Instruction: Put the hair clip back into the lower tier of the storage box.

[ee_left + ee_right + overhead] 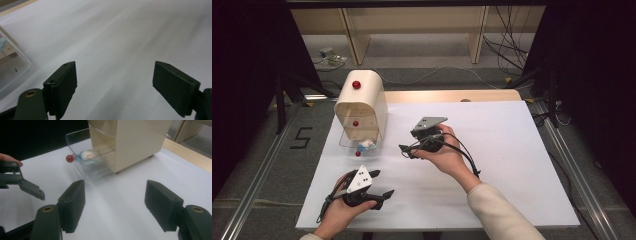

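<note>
Left gripper (pixel 381 186) jaws wide apart, nothing between them, low over the white counter (pixel 492 165) near its front edge, tips pointing right. In the left gripper view the jaws frame bare counter, with a corner of the clear flap (pixel 11 67) at far left. Right gripper (pixel 406 150) jaws also spread wide, empty, held above mid-counter and aimed left toward the cream box (pixel 362 105). In the right gripper view the box's clear curved flap (pixel 87 155) hangs open with a red knob (pixel 69 158) at its edge, and a pale round white-and-blue thing (pixel 88 155) lies inside the opening, blurred. The left gripper's jaw tip (pixel 31 188) shows at that view's left. The box stands at the counter's far left, red knob (pixel 356 84) on top.
</note>
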Tool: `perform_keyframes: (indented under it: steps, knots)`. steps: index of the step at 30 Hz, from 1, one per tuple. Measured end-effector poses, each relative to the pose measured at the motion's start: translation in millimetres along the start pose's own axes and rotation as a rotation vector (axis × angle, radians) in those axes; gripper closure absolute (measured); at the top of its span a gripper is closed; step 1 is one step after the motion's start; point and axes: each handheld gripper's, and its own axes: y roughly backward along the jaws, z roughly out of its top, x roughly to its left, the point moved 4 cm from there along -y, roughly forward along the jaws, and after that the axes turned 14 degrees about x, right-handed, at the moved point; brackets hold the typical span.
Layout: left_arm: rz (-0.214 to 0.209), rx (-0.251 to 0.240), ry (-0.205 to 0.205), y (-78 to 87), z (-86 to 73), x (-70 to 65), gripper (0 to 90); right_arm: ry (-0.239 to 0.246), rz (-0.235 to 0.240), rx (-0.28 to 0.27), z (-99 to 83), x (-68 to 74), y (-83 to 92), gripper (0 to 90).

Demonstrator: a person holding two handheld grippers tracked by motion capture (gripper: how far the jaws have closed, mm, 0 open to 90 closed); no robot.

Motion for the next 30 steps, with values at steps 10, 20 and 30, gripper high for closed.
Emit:
perform_keyframes:
  steps: [10, 20, 30]
  knots:
    - [0.001, 0.002, 0.002, -0.7, 0.0, -0.4, 19.6, -0.035, -0.026, 0.009, -27.2, -10.4, 14.5, 33.4]
    - [-0.003, 0.001, 0.007, -1.7, 0.2, -0.4, 19.6, -0.061, -0.047, 0.011, -46.9, -17.0, 26.3, 33.0]
    - [-0.002, -0.001, 0.018, -1.5, 0.2, 0.1, 19.7, -0.089, -0.074, 0.017, -69.5, -25.1, 40.5, 33.0]
